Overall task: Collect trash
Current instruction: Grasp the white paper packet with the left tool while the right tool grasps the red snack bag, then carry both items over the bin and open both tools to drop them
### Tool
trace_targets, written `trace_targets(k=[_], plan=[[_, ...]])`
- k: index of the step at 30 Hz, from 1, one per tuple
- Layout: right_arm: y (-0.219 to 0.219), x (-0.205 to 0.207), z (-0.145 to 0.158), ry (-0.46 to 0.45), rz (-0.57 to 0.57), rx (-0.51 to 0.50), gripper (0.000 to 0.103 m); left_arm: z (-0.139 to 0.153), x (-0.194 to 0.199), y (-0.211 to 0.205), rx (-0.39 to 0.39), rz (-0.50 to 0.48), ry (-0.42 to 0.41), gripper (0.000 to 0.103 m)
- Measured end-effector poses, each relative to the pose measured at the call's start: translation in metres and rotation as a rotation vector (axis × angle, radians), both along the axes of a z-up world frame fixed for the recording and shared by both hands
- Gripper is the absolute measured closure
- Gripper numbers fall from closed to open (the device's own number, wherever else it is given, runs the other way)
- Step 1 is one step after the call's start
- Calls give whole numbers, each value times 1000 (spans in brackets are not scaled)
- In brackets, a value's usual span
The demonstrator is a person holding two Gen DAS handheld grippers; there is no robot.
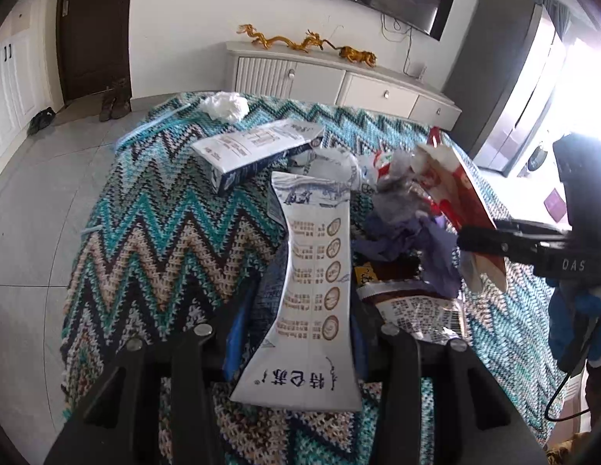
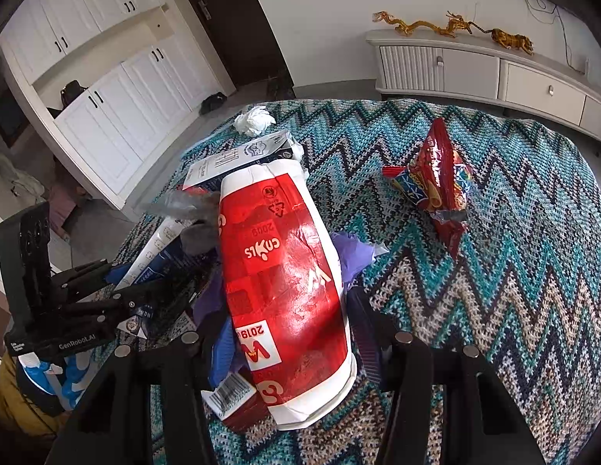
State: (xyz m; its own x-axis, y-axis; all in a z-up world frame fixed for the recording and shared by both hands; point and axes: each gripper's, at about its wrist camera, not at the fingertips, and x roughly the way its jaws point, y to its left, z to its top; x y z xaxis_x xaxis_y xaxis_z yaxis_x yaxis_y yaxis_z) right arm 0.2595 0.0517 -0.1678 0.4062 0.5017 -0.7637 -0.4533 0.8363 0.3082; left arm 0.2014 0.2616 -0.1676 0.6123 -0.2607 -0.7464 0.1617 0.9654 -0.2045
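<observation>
The left tool is clamped on a flattened white milk carton, gripped across its lower half with the printed end hanging toward the camera; the right tool is clamped on a crushed red-and-white paper cup, its fingers pressing both sides of the dented wall. The trash heap serves as landmark: both held pieces hover right at it, the carton on its left edge, the cup on its right; a second carton lies just beyond the heap, a white tissue wad farther beyond that, and a red snack wrapper sits well apart to the heap's right — all on the zigzag knitted blanket.

Everything here looks light; the carton is stiffish card that bends rather than slips, best pinched across its flat middle; the cup is soft and already buckled, so a grip near the rim would likely hold better than mid-wall. The wrapper seems slick and crinkly — a pinch at its twisted end is the safer hold; the tissue would compress to almost nothing.
</observation>
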Motion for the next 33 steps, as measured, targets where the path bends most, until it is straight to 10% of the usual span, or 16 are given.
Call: trace_targets(k=[33], plan=[[-154, -152, 113, -256, -230, 153, 52, 134, -109, -81, -15, -113, -247, 62]])
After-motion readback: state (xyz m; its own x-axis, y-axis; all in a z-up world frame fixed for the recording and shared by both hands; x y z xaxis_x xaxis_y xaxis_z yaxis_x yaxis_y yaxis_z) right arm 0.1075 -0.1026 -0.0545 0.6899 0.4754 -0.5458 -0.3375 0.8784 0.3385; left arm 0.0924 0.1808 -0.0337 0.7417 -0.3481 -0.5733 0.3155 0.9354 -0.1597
